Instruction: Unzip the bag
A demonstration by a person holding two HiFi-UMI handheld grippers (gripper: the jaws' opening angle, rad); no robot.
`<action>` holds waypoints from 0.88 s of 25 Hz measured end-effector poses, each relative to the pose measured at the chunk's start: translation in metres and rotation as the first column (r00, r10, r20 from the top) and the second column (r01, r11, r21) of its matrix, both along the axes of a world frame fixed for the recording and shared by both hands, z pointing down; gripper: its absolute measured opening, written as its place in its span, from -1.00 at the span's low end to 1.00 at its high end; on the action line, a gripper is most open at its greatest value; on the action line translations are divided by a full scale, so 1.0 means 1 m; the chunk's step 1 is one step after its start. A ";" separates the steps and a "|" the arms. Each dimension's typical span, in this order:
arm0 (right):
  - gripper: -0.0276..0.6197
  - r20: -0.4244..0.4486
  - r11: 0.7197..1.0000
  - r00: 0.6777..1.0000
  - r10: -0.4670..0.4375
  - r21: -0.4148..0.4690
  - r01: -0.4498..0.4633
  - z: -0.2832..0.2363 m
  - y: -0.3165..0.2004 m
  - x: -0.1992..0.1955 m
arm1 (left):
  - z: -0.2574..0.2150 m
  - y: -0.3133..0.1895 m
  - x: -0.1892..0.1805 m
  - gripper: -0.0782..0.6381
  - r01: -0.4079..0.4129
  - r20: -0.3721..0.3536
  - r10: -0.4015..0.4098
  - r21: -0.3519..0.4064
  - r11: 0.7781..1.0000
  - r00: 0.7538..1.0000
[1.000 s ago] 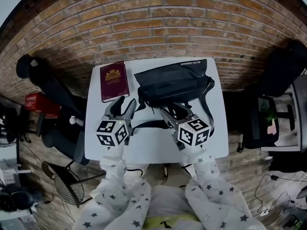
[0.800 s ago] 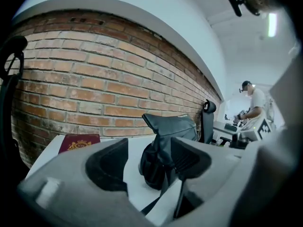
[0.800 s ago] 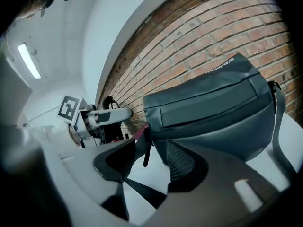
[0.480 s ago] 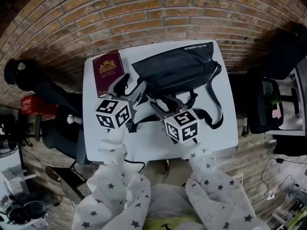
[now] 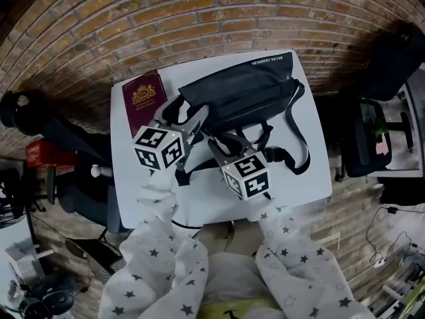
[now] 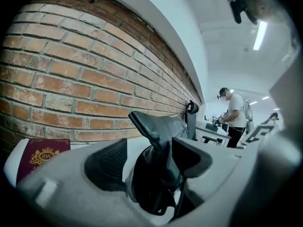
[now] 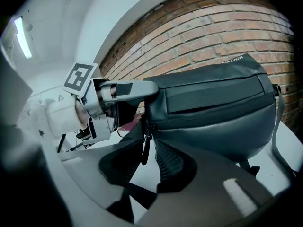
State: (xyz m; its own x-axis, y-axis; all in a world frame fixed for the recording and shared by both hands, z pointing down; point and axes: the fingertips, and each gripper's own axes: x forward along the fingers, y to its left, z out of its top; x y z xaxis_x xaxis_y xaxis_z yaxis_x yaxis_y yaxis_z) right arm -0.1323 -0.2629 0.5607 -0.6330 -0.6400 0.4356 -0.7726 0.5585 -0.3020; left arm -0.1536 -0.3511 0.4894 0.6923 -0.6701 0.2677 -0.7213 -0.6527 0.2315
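Just now closing, right gripper point(image 7: 149, 148) half-open around bag's point(image 7: 213, 108) zipper pull point(image 7: 144, 150).

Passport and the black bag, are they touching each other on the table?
Apart. The head view shows a strip of bare white table between the passport and the left end of the bag.

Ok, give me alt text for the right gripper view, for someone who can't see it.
Jaws of the right gripper, which have just been closing, stand slightly apart around the zipper pull at the end of a dark bag on a white table. The left gripper reaches to that same end from the left; a brick wall is behind.
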 end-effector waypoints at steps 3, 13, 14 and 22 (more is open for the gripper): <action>-0.68 -0.009 1.000 1.000 0.009 0.002 -0.009 0.000 -0.001 0.000 | 0.001 -0.003 0.003 0.04 -0.009 0.001 0.009 0.000 1.000 1.000; -0.84 -0.007 1.000 1.000 0.006 0.005 -0.006 -0.002 0.001 0.005 | 0.001 0.006 0.017 -0.37 -0.083 0.023 0.082 0.038 0.996 0.996; -0.84 -0.006 1.000 1.000 0.008 0.003 -0.007 -0.002 0.001 0.006 | 0.001 0.006 0.017 -0.38 -0.084 0.022 0.083 0.040 0.996 0.996; -0.85 -0.006 1.000 1.000 0.020 -0.007 -0.020 -0.005 -0.003 0.014 | 0.002 0.006 0.016 -0.41 -0.084 0.025 0.083 0.034 0.996 0.996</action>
